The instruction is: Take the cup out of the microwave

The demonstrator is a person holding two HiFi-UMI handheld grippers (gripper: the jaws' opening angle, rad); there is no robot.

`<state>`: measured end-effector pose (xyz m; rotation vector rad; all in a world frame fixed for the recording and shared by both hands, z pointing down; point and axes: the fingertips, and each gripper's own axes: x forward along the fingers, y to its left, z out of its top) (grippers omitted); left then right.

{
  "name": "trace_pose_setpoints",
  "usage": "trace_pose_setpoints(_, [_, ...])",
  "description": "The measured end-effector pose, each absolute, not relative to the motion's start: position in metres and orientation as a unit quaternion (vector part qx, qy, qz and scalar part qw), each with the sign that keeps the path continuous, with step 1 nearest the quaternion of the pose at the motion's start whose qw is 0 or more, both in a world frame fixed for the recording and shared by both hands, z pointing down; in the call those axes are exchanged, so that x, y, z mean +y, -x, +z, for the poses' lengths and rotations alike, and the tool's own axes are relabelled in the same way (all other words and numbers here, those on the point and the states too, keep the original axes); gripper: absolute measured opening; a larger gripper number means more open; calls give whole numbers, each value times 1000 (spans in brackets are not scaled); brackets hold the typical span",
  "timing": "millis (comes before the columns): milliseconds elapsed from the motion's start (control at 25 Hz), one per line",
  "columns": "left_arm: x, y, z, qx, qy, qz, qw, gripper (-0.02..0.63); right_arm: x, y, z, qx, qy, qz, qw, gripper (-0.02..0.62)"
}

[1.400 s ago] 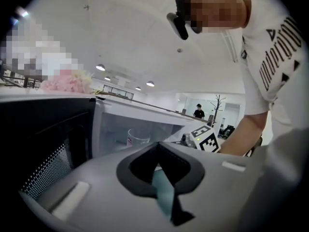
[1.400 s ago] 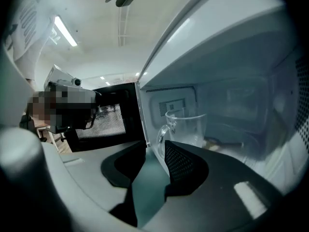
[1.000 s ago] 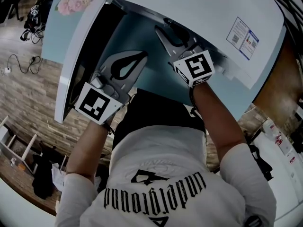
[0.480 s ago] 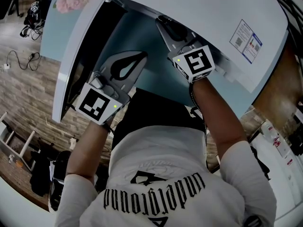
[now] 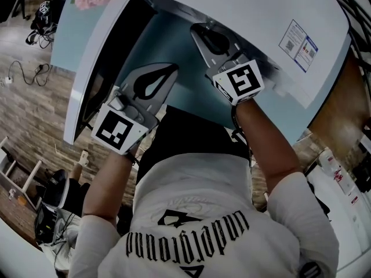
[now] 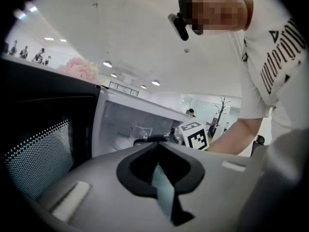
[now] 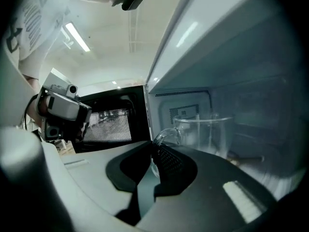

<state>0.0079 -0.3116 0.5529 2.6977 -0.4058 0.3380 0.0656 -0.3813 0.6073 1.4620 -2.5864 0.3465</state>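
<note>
**Right gripper (image 7: 153, 151) clamped on the cup (image 7: 207, 132) inside the microwave (image 5: 243, 16)**

Head view: the microwave's white top fills the upper part of the picture. Its door (image 5: 93, 74) stands swung wide open at the left of the microwave, so the mouth is free. The right gripper reaches into the mouth, and its tips are just under the front edge of the top. The left gripper (image 5: 172, 68) hangs in front of the mouth, near the door and outside the cavity. The cup cannot be seen here because the top covers it.

Left gripper view: the jaws are together and nothing is between them. I think this gripper only waits aside, so that it does not block the way out. Through the mouth the glass cup shows on the microwave floor, with the right gripper beside it.

Right gripper view: the clear glass cup stands upright on the microwave floor, deep toward the back wall. Its handle (image 7: 164, 135) points to the mouth. The jaws have just been closing, and the handle's loop is now pinched between them. The handle is probably chosen because the glass body is too wide and too smooth for the pads. The cup is not yet out of the microwave.
</note>
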Motion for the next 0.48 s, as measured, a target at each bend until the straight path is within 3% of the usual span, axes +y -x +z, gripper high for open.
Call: trace_pose_setpoints(480, [-271,21,536,-141,-964,119,189,49,-338,-36,587,-865,-484,106,75,17])
